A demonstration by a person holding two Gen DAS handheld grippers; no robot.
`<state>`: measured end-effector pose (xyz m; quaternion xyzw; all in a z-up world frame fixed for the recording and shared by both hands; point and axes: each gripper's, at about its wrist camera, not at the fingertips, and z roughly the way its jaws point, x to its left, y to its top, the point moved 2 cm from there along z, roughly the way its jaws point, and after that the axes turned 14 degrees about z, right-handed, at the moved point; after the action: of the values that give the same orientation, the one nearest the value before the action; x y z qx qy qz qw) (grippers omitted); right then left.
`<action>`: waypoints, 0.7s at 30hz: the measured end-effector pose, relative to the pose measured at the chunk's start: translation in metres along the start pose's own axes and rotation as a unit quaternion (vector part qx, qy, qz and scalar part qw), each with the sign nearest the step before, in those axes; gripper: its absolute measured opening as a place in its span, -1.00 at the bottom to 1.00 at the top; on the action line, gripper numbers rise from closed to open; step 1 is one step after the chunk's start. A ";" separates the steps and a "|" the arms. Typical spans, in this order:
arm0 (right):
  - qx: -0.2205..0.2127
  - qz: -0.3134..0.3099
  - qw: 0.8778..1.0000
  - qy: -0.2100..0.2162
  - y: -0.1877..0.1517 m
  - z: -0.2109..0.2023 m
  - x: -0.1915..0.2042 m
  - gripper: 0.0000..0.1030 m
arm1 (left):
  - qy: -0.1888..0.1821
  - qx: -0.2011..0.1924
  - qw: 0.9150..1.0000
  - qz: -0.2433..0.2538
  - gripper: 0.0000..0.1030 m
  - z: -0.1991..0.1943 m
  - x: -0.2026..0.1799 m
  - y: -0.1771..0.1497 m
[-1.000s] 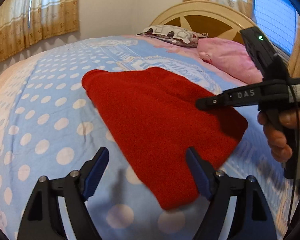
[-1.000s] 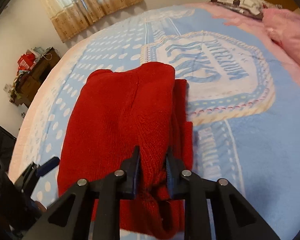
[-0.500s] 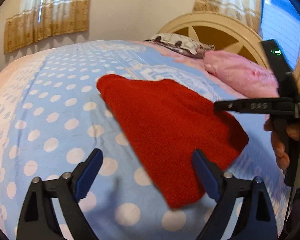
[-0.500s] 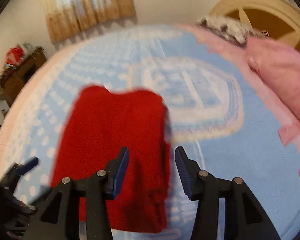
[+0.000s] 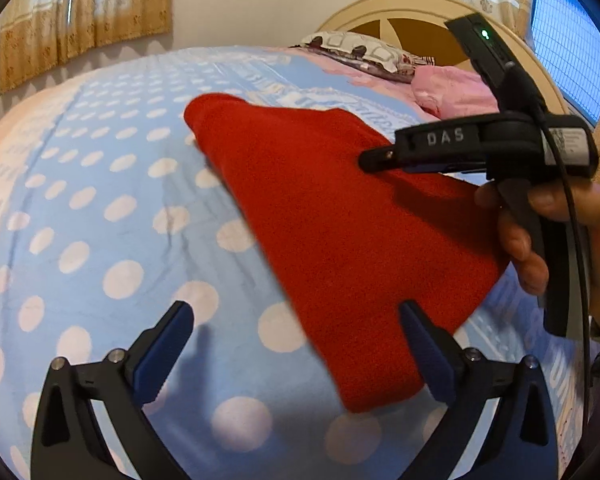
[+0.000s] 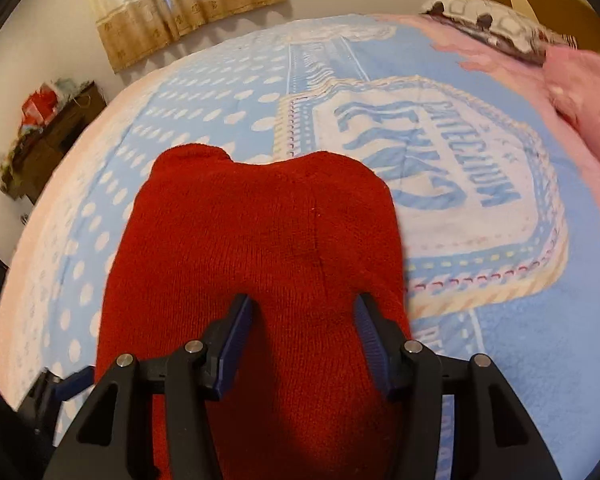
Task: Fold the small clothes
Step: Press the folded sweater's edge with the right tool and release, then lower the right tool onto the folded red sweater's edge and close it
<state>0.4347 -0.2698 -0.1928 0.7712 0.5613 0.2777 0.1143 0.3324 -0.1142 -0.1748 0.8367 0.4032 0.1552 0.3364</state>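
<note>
The red garment [image 6: 260, 264] lies folded on the bed [image 5: 100, 208], toward its near edge. Judged next: take the near hem at both corners, pinch all layers and carry them over evenly. The right gripper [image 6: 306, 344] hovers low over the garment, jaws apart, holding nothing. The left gripper [image 5: 296, 354] hangs wide open, empty, above its left corner.

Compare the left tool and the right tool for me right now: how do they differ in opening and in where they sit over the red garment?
The left tool is spread wide; the right tool is open more narrowly. The left tool hangs over the red garment's near corner and the dotted blanket; the right tool sits squarely over the garment. Both are open and grip nothing, while the garment lies folded on the bed.
</note>
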 end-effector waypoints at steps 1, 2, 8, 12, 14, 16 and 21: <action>0.001 -0.014 1.000 -0.009 -0.002 0.000 0.004 0.04 | -0.004 0.001 1.000 -0.004 1.00 0.000 0.001 -0.001; 0.001 -0.034 0.999 -0.021 -0.005 0.001 0.010 0.04 | -0.006 0.003 1.000 -0.007 1.00 0.000 0.002 -0.001; -0.040 -0.063 0.995 -0.068 -0.011 -0.023 0.033 0.06 | -0.014 0.005 1.000 -0.020 1.00 0.000 0.004 -0.004; -0.055 -0.096 0.992 -0.053 -0.034 -0.037 0.051 0.06 | -0.019 0.006 0.999 -0.028 1.00 0.002 0.004 -0.005; -0.044 -0.101 0.992 -0.059 -0.043 -0.032 0.049 0.06 | -0.021 0.007 0.999 -0.031 1.00 0.002 0.005 -0.005; -0.029 -0.091 0.994 -0.050 -0.056 -0.030 0.032 0.05 | -0.022 0.007 0.999 -0.032 1.00 0.002 0.005 -0.006; -0.049 -0.106 0.992 -0.041 -0.075 -0.039 0.022 0.05 | -0.026 0.012 0.999 -0.022 1.00 0.003 0.002 -0.005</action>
<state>0.3576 -0.2287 -0.1909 0.7114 0.6204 0.2598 0.2035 0.3329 -0.1120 -0.1803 0.8355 0.4143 0.1212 0.3401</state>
